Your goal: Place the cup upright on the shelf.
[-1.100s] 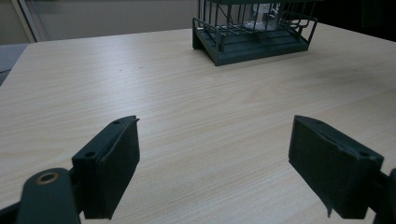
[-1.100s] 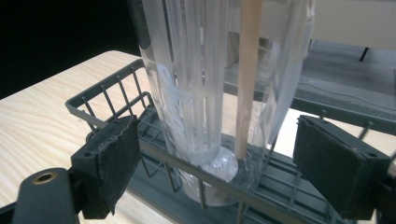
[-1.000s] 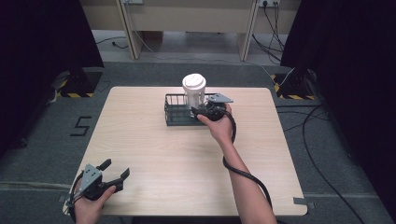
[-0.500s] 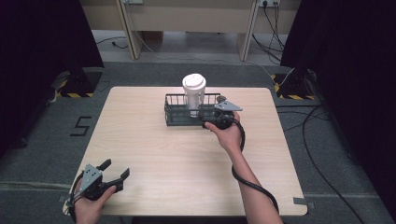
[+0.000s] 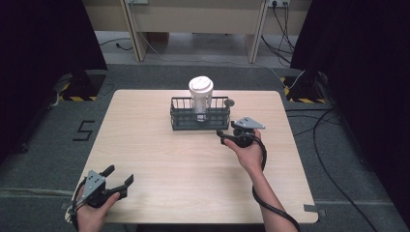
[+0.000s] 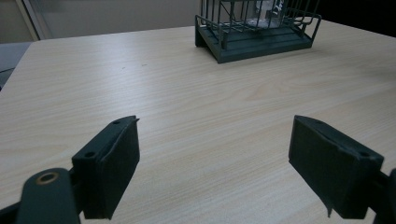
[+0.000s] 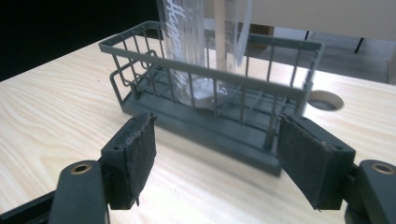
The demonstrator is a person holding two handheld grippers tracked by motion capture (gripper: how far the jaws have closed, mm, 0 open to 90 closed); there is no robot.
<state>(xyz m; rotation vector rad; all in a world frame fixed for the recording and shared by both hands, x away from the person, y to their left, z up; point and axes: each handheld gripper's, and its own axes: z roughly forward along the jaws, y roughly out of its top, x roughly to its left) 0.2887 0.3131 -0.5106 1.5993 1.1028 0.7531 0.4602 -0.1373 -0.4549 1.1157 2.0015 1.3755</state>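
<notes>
Both tongs are released: right tongs (image 5: 226, 136) near the rack (image 5: 199, 114) holding a cup (image 5: 200, 96), left tongs (image 5: 118, 177) idle. Any withdrawal should be kept level, clear of the rack.

claw (image 7: 212, 161) jaws apart — empty | wire basket (image 7: 233, 88) just ahead — clear cup (image 7: 205, 46) inside

Grey carpet floor (image 5: 43, 145), black curtains (image 5: 43, 38), wooden desk legs (image 5: 133, 34), cables (image 5: 333, 130)

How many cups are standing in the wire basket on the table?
1. A single clear cup with a white lid stands upright in the middle of the basket, at the far side of the table. Nothing else is seen in it.
</notes>
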